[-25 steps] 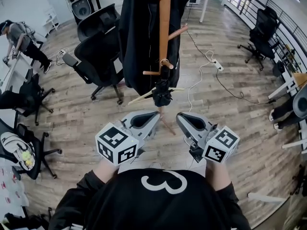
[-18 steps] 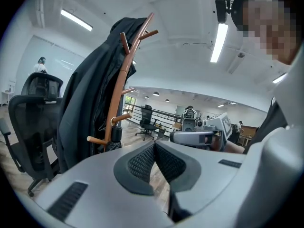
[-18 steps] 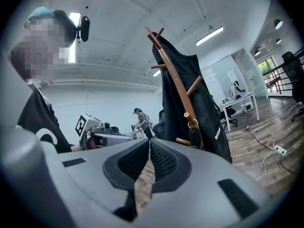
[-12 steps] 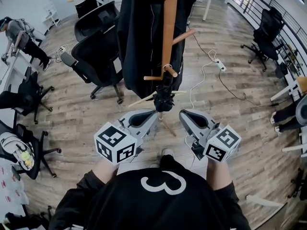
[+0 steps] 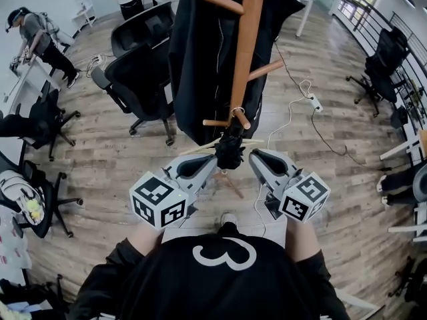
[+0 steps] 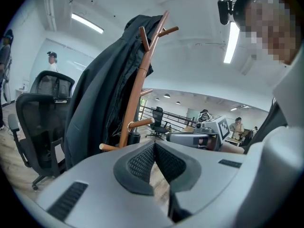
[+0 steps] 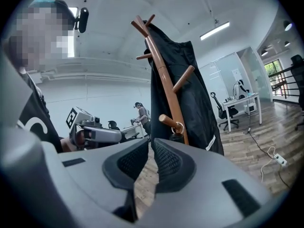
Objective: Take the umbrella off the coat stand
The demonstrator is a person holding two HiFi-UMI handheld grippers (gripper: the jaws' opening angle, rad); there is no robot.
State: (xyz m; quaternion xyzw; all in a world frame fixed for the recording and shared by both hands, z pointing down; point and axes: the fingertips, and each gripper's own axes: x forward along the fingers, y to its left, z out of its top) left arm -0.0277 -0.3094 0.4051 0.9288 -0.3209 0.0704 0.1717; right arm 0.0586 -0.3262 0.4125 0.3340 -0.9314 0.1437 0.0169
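At the left, black mesh-backed office chairs are standing on the pale wood-plank floor. The left gripper is pointing forward at the coat stand. In the left gripper view its jaws are pressing together, and the dark ribbed pads are meeting at their tips in a narrow V with nothing between them. Its grey moulded shell is looking smooth and matte.

Just beyond the tips of the two grippers and between them, the umbrella is hanging from a low peg of the coat stand. A pale loop is sitting over the peg close to the pole. The umbrella is black and folded, and its fabric is bunching in soft pleats. Its long axis is running straight down, with the upper end at the peg and the other end pointing at the floor, so the head view is seeing it almost end-on. Neither gripper is touching it. The stand is a round brown wooden pole with rounded pegs slanting upward, and a black coat of smooth cloth is draping down its left side.

The right gripper is aiming the same way. Its jaws are closing fully, the textured pads are meeting at the tips, and it is gripping nothing. Further right, a thin white cable is trailing across the floor to a power strip.
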